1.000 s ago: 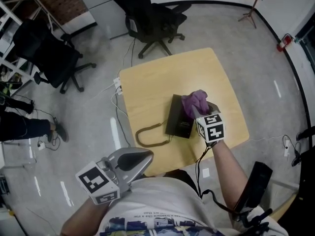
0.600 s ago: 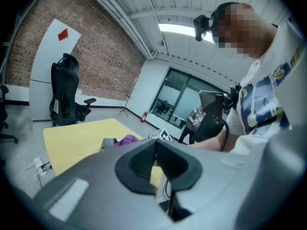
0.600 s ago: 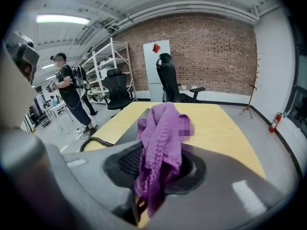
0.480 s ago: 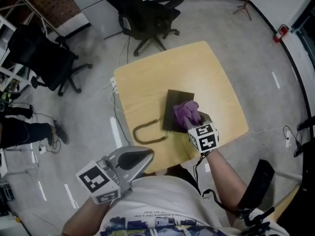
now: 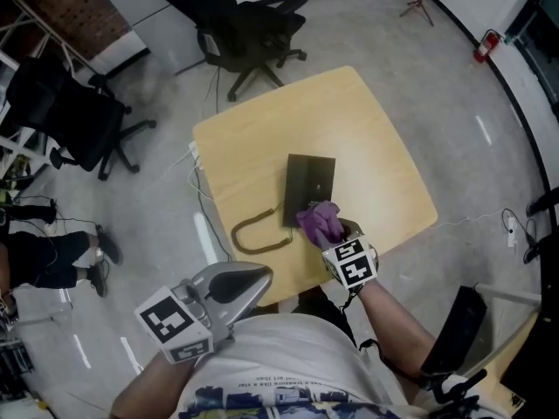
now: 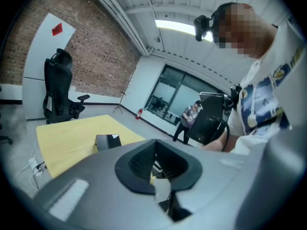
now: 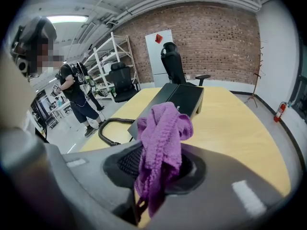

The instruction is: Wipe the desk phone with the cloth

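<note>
Against the earlier frames, the right gripper had been drawn back toward the person. One second before, the purple cloth lay over the far right part of the desk phone. Half a second before, it was on the near half. Now it was seen at the phone's near right corner, partly over the table edge side. The left gripper had not been moved; it was held low at the person's left, off the table.

The cloth was knitted, ribbed, soft and bunched into a loose fold. The phone was a flat dark rectangular slab with a matte top, propped on a low stand in the right gripper view. A black coiled cord was looped on the table at the phone's left. The table was pale yellow wood, squarish with rounded corners, smooth.

In the right gripper view the right gripper was clamped tight on the cloth, which stood up out of the jaws and drooped at its top. In the head view, cloth and phone corner appeared touching; contact could not be confirmed in the gripper view.

In the left gripper view the left gripper was closed, jaws together, nothing held. The phone was seen well apart, on the table.

Black office chairs stood on the grey floor beyond the table.
</note>
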